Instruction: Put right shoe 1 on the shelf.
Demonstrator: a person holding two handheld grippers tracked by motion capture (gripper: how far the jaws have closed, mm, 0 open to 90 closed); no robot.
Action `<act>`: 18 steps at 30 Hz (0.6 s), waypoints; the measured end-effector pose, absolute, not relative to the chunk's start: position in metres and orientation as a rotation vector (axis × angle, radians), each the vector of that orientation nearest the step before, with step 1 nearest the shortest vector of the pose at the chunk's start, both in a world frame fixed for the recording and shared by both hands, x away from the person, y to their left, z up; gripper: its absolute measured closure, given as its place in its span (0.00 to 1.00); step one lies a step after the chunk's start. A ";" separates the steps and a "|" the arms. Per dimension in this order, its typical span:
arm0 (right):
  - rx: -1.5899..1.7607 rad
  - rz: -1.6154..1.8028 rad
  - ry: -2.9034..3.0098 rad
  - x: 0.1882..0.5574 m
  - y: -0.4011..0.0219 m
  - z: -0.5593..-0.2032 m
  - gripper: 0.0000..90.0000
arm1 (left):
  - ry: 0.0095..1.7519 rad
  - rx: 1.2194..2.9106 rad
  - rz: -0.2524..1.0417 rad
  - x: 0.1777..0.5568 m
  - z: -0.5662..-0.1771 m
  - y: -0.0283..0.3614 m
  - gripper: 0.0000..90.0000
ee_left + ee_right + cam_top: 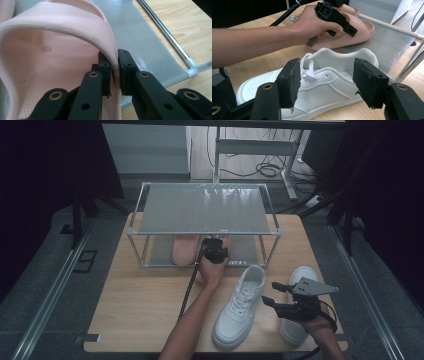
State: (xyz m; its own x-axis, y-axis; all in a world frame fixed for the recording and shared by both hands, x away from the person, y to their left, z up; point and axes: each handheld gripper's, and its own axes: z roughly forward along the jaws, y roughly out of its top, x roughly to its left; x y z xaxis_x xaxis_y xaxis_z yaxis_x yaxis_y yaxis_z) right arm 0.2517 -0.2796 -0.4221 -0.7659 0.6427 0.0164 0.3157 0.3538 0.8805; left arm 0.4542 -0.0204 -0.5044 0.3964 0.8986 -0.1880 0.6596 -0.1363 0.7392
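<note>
A pink slipper [62, 50] lies on the rack's grey lower shelf [142, 37], and my left gripper [115, 67] is shut on the edge of its strap. From above, that gripper [215, 251] reaches in at the front of the shelf, with a second pink slipper [185, 249] lying to its left. A white sneaker [240, 307] lies on the wooden table [145, 295]. My right gripper [270, 293] hovers open just right of it. In the right gripper view the wide-apart jaws frame the sneaker [329, 85] without touching it.
The metal-framed rack [132, 232] with a grey top shelf [205, 210] stands at the back of the table. Another white sneaker [301, 277] lies at the right, partly behind my right hand. Bare wood spreads to the left front.
</note>
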 end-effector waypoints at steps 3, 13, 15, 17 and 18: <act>0.846 1.383 2.283 0.251 -0.280 -0.421 0.44 | 1.348 1.881 0.402 0.454 -0.505 -0.021 0.90; 0.845 1.383 2.274 0.250 -0.281 -0.421 0.44 | 1.259 1.946 0.394 0.447 -0.495 -0.006 0.77; 0.844 1.379 2.280 0.250 -0.281 -0.421 0.44 | 1.276 1.960 0.365 0.442 -0.493 -0.005 0.72; 0.843 1.378 2.282 0.250 -0.281 -0.421 0.44 | 1.412 1.862 0.298 0.429 -0.491 -0.010 0.69; 0.842 1.372 2.284 0.250 -0.281 -0.421 0.44 | 1.321 1.947 0.375 0.430 -0.489 -0.001 0.69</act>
State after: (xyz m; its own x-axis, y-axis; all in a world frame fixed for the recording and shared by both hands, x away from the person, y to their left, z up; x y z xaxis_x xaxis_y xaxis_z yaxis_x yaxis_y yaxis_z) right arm 0.2501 -0.2809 -0.4209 -0.7641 0.6450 0.0086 0.3104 0.3560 0.8814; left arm 0.4302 -0.0007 -0.4893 0.4270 0.8901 -0.1593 0.6734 -0.1954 0.7130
